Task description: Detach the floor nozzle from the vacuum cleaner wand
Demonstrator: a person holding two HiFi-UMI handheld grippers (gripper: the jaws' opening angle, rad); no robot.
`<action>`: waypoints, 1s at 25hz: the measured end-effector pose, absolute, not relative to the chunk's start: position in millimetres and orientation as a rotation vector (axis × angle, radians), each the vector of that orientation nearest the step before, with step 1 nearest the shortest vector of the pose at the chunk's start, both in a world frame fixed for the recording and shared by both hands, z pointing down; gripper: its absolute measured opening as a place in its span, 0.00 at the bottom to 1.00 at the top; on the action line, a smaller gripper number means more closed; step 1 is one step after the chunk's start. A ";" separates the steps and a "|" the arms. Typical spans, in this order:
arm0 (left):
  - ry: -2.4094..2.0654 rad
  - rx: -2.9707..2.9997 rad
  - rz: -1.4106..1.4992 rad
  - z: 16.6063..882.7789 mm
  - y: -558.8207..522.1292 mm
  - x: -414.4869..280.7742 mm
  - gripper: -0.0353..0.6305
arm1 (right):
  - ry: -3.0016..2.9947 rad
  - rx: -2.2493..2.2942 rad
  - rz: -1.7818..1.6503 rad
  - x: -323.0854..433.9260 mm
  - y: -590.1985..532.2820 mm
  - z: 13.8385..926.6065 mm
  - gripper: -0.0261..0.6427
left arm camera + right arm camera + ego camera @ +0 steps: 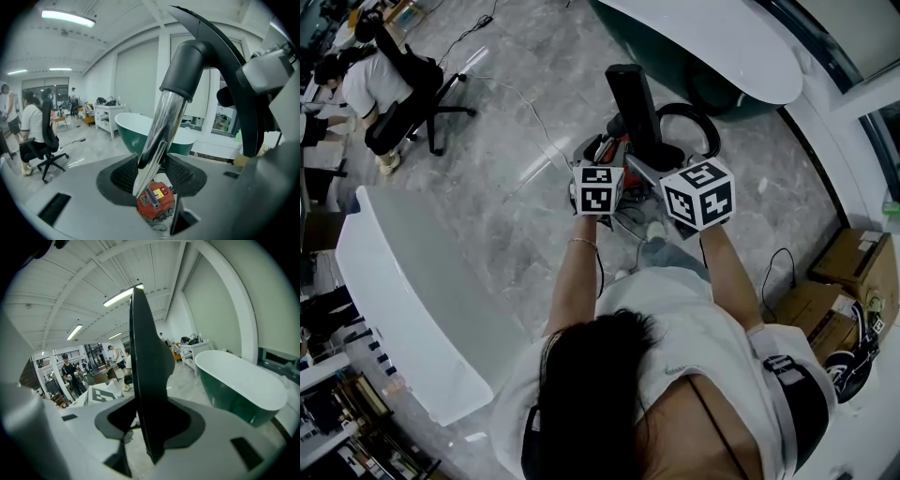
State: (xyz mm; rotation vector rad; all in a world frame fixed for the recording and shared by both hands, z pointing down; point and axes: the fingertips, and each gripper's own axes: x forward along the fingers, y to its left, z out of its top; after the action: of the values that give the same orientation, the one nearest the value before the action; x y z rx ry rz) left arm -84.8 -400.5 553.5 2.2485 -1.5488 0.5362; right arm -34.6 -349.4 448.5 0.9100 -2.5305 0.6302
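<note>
Left gripper (153,185): clamped round the shiny metal wand (161,126), low on the tube, with a black pad tight against each flank.
Right gripper (150,427): clenched on the floor nozzle (147,376), a thin black slab seen edge-on between the pads.
Nozzle's place: raised in front of the person, upright in the head view, above the red vacuum body (155,201) and well clear of the marble floor (487,141).
Joint: dark cuff (187,65) at the top of the tube, still seated on the metal; nothing detached yet.
Wand, handling: stiff, smooth and polished; probably slippery, apt to slide or roll under a light squeeze. Best taken close below the cuff, for short leverage.
Nozzle, handling: rigid plastic, likely light, broad and flat; little resistance to twisting from a hold on the thin edge. Better taken near the neck, just beside the cuff.
Likely need: a straight pull apart along the tube's line, perhaps with a slight twist. No latch or button visible, so cannot tell about a catch to press first.
Risk: sudden release at the joint, with a swing of the freed nozzle toward the bathtub (234,376).
</note>
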 end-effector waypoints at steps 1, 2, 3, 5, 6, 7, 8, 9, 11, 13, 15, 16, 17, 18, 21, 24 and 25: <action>-1.548 2.251 0.532 554.1 -401.3 -85.7 0.33 | -2.531 0.913 0.633 -35.1 -349.8 448.5 0.32; -1.548 2.255 0.529 554.6 -402.2 -86.6 0.33 | -2.532 0.915 0.637 -35.7 -350.6 448.7 0.32; -1.548 2.262 0.525 555.0 -403.4 -87.1 0.32 | -2.532 0.915 0.640 -36.2 -351.6 448.8 0.32; -1.547 2.277 0.533 556.2 -405.0 -86.8 0.32 | -2.532 0.911 0.645 -36.1 -352.5 449.0 0.32; -1.549 2.285 0.552 557.5 -405.6 -86.5 0.32 | -2.532 0.907 0.646 -35.7 -352.7 448.9 0.32; -1.554 2.292 0.579 558.5 -406.1 -86.5 0.32 | -2.531 0.902 0.646 -35.5 -352.7 448.8 0.32; -1.559 2.299 0.608 559.2 -406.4 -86.6 0.32 | -2.531 0.899 0.646 -35.4 -352.6 448.5 0.32; -1.563 2.304 0.629 559.4 -406.5 -86.4 0.31 | -2.532 0.897 0.645 -35.6 -352.4 448.2 0.32; -1.572 2.318 0.640 558.5 -407.0 -85.7 0.31 | -2.533 0.895 0.642 -36.0 -351.5 447.7 0.32; -1.581 2.325 0.633 557.6 -406.5 -85.7 0.30 | -2.541 0.887 0.638 -36.4 -350.5 447.3 0.32; -1.583 2.329 0.629 557.7 -406.2 -85.8 0.30 | -2.551 0.881 0.632 -36.5 -350.2 446.9 0.31; -1.581 2.330 0.632 557.6 -406.8 -85.4 0.30 | -2.554 0.883 0.627 -36.1 -350.8 446.8 0.31; -1.578 2.331 0.635 557.4 -408.0 -84.9 0.30 | -2.557 0.885 0.618 -35.7 -351.8 446.6 0.31; -1.576 2.331 0.637 557.3 -408.9 -84.6 0.30 | -2.560 0.884 0.607 -35.4 -352.8 446.4 0.31; -1.573 2.330 0.641 557.1 -409.9 -84.5 0.29 | -2.573 0.877 0.569 -35.5 -354.1 445.2 0.31; -1.571 2.337 0.654 556.0 -410.5 -83.2 0.29 | -2.593 0.890 0.525 -34.9 -354.7 443.5 0.31; -1.568 2.340 0.660 555.9 -410.1 -82.3 0.29 | -2.598 0.897 0.520 -34.4 -354.5 443.3 0.31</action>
State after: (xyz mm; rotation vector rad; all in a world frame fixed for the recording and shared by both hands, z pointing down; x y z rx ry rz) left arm -82.3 -410.1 555.9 2.3405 -1.5683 0.6601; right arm -34.4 -354.5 443.3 0.8971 -2.5976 0.5198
